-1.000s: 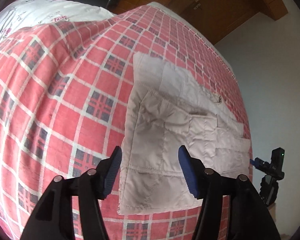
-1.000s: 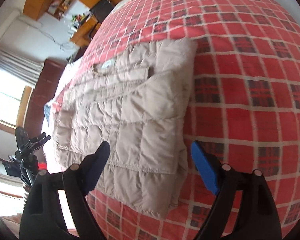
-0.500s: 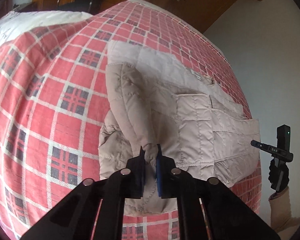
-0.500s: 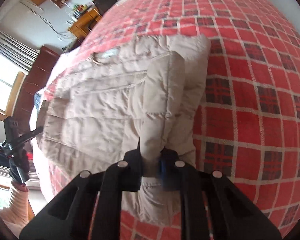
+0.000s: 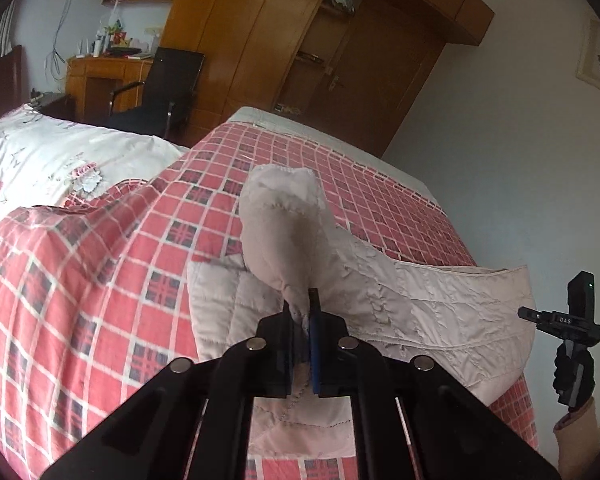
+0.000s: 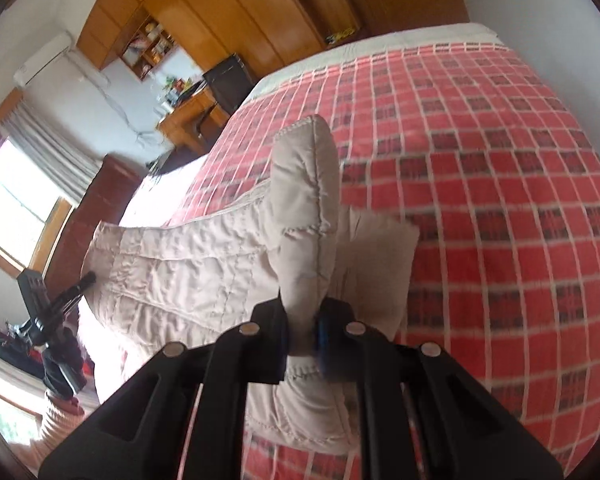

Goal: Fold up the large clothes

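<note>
A pale beige quilted jacket [image 5: 428, 304] lies on a red plaid bedspread [image 5: 80, 280]. My left gripper [image 5: 302, 316] is shut on one near corner of it, and the pinched cloth stands up in a puffy fold [image 5: 284, 224]. In the right wrist view the same quilted jacket [image 6: 188, 272] stretches to the left, and my right gripper [image 6: 302, 328] is shut on its other near corner, with a raised fold [image 6: 308, 200] above the fingers. The near edge is lifted between both grippers; the far part rests on the red plaid bedspread [image 6: 500, 200].
A floral pillow [image 5: 52, 160] lies at the left of the bed. Behind the bed stand a wooden wardrobe [image 5: 300, 40], a desk [image 5: 100, 76] and a black chair [image 5: 160, 88]. A white wall [image 5: 520, 140] borders the bed on the right. A window [image 6: 16, 200] lights the left.
Both grippers were open over the flat jacket, then shut on its near corners. Since then they have lifted the near edge up, so the cloth now hangs between them.
</note>
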